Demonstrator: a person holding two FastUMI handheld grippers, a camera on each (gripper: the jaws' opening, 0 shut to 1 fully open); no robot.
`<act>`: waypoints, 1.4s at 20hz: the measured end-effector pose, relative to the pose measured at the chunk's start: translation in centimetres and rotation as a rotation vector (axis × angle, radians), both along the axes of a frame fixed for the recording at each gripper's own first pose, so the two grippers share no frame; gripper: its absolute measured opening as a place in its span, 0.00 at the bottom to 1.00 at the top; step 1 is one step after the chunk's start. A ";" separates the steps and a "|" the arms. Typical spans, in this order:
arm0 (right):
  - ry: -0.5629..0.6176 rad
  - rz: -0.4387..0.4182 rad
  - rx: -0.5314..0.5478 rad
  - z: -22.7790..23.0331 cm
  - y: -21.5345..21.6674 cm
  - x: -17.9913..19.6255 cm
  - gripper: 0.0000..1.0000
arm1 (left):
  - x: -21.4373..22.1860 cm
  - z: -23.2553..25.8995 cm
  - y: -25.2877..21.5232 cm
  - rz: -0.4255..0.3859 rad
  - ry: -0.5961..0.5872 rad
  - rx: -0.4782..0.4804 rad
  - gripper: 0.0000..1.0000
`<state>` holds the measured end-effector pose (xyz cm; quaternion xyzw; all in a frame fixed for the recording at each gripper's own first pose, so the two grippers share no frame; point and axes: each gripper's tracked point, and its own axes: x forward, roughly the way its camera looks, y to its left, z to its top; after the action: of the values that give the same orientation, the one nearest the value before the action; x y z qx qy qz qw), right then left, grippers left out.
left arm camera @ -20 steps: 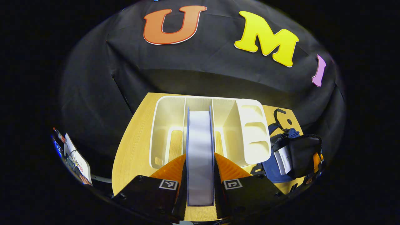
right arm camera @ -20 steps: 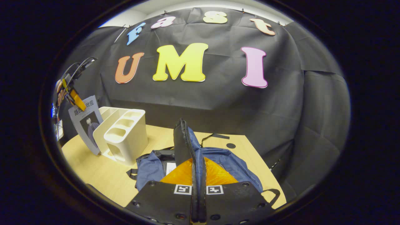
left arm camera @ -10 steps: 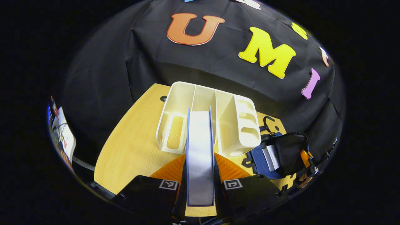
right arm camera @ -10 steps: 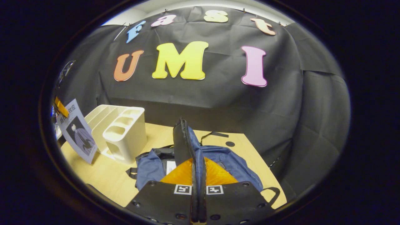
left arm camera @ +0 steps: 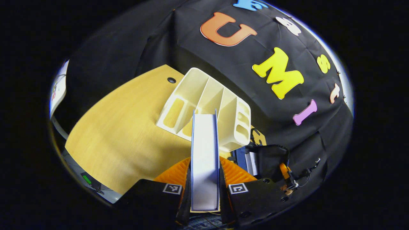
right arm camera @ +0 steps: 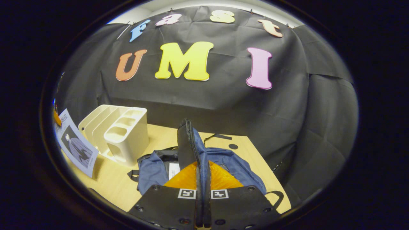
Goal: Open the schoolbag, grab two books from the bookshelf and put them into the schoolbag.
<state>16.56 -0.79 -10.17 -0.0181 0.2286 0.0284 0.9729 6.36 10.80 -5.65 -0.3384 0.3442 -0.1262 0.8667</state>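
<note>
book (left arm camera: 204,159) edge-on, covers hidden, schoolbag (left arm camera: 266,158) half-hidden

A: Where does the left gripper view look from?

B: High over the table's (left arm camera: 121,127) left part, tilted down and rolled, the shelf (left arm camera: 204,102) close ahead, the bag (left arm camera: 265,156) beyond it.

A: And the right gripper view?

B: Low, right at the bag (right arm camera: 223,159), level toward the wall. Shelf (right arm camera: 121,134) to its left. Both share table (right arm camera: 108,179), shelf, bag.
</note>
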 end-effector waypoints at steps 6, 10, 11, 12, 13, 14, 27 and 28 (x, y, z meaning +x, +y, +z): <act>-0.005 -0.001 -0.021 1.0 0.3 0.3 0.02 | -1.5 -0.4 -4.9 -0.112 -0.004 -0.161 0.39; -0.020 0.030 -0.021 2.0 0.5 0.5 0.02 | -0.4 -0.7 -9.8 -0.182 -0.005 -0.253 0.39; -0.022 0.038 -0.028 2.3 0.4 0.6 0.02 | -0.2 -0.6 -11.0 -0.203 -0.002 -0.294 0.39; -0.030 0.046 -0.031 2.6 0.3 0.7 0.02 | -0.1 -0.2 -12.5 -0.229 -0.001 -0.332 0.39; -0.040 0.047 -0.039 3.0 -0.1 0.8 0.02 | 0.3 0.2 -14.1 -0.252 -0.008 -0.365 0.39; -0.049 0.042 -0.054 3.4 -0.6 1.0 0.02 | 0.9 0.3 -15.2 -0.262 -0.012 -0.383 0.39; -0.113 0.098 -0.003 5.8 -1.1 1.8 0.02 | 9.4 -0.1 -28.8 -0.222 -0.026 -0.356 0.39; -0.122 0.095 0.008 6.1 -1.1 1.9 0.02 | 9.8 -0.4 -29.7 -0.209 -0.024 -0.350 0.39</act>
<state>18.42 -1.86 -4.08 -0.0265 0.1679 0.0746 0.9826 16.11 -18.94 -6.04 -0.4447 0.3397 -0.2775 0.7809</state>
